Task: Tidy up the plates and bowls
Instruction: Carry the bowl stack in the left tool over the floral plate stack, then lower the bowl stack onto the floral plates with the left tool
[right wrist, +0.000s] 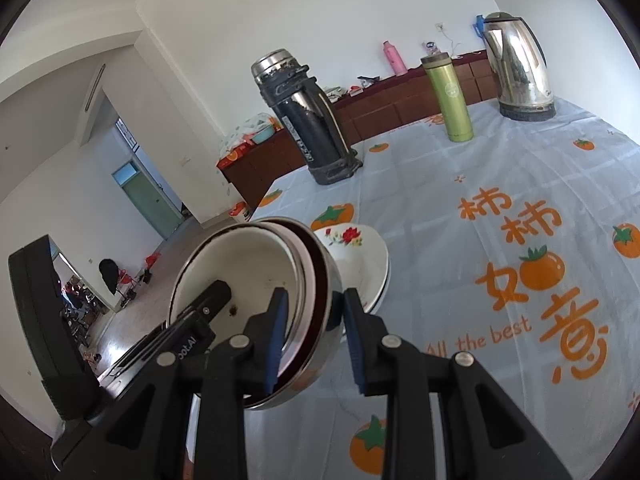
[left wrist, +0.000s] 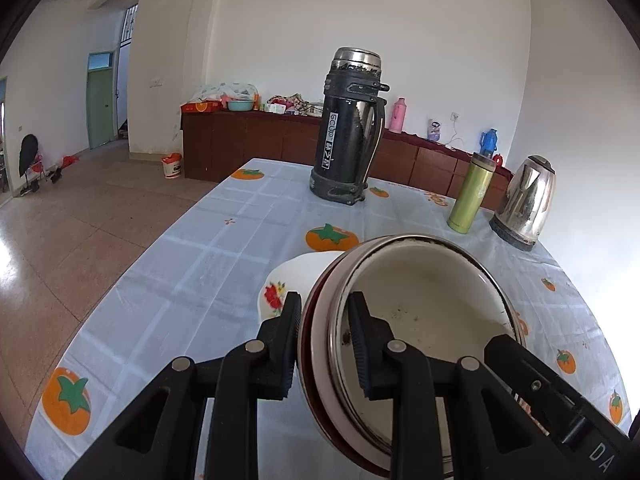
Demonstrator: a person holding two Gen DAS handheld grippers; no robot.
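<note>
A stack of nested bowls (left wrist: 420, 300), white enamel inside and shiny steel outside (right wrist: 328, 320), hangs just above the tablecloth between both grippers. My left gripper (left wrist: 325, 308) is shut on the stack's left rim, one pad inside and one outside. My right gripper (right wrist: 315, 300) is shut on the opposite rim in the same way. A finger (left wrist: 508, 348) of the right gripper shows inside the bowl in the left wrist view. Just behind the stack, white flowered dishes (left wrist: 280, 284) (right wrist: 352, 248) rest on the cloth.
On the persimmon-print tablecloth (right wrist: 440, 200) stand a tall black thermos (left wrist: 348, 128) (right wrist: 308, 120) at the back, a green flask (left wrist: 470, 194) (right wrist: 450, 96) and a steel kettle (left wrist: 526, 204) (right wrist: 520, 72) at the back right. The table's left edge (left wrist: 132, 272) drops to tiled floor.
</note>
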